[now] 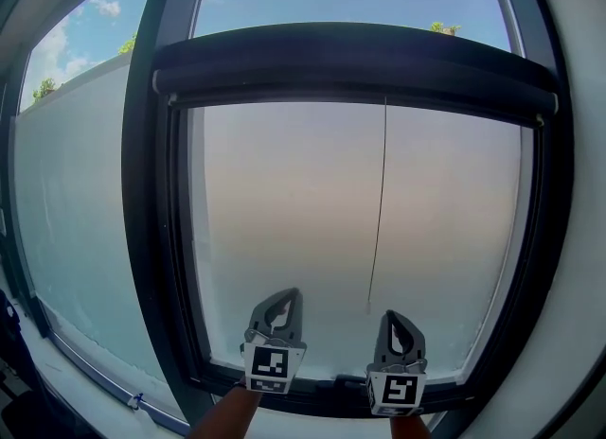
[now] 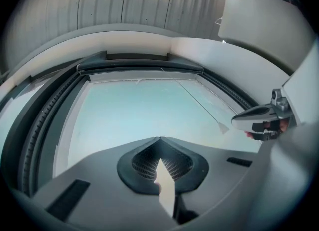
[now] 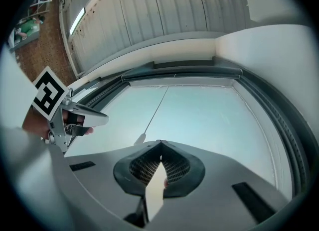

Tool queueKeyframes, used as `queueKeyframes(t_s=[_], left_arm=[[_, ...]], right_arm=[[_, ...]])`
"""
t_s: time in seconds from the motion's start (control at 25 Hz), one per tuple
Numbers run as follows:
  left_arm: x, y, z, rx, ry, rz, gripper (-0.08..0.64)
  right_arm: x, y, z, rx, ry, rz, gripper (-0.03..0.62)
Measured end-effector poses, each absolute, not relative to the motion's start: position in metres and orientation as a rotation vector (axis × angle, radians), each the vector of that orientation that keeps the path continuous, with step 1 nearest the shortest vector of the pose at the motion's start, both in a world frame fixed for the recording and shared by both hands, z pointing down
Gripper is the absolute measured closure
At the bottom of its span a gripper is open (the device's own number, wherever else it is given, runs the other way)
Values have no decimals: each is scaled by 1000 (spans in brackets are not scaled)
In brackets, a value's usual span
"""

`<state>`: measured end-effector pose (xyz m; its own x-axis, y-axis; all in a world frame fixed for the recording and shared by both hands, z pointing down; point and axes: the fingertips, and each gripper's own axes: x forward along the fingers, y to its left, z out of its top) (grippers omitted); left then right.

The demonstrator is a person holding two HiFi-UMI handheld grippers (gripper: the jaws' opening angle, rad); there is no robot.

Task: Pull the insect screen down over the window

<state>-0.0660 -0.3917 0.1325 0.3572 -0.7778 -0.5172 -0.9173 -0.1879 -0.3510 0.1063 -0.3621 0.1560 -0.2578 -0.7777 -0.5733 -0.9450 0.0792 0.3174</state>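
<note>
Sits rolled in the dark tubular screen cassette (image 1: 355,73) atop the window, thin pale pull cord (image 1: 380,210) dangling. Probably light, limp, spring-loaded; best pinched at the cord's end tab. Seen below, clenched and empty: left gripper (image 1: 283,295), right gripper (image 1: 394,318).

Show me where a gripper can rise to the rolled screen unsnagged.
Free: the wide pane between the left frame and the pull cord, above the left gripper; a narrower strip between cord and right frame. Tight: around the cord's end, beside the right gripper.
</note>
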Motion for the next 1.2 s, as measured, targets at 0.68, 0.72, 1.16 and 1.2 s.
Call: queueKeyframes(t_s=[0.68,0.72,1.16,1.2], left_arm=[[-65,-391,-1,-1794,1408,300,564],[-64,-393,-7,-1765,1407,268,565],[-59,-392,-73,-1512,1370,5,497],[-59,-392,-77,-1498,1369,-12,487]], right_arm=[[103,-348,42,-1677,2000,1195,589],[105,-348,39,-1691,2002,1209,589],[118,-362,-15,-1853,1939,1477,565],[118,-364,-19,-1866,1932,1507,557]])
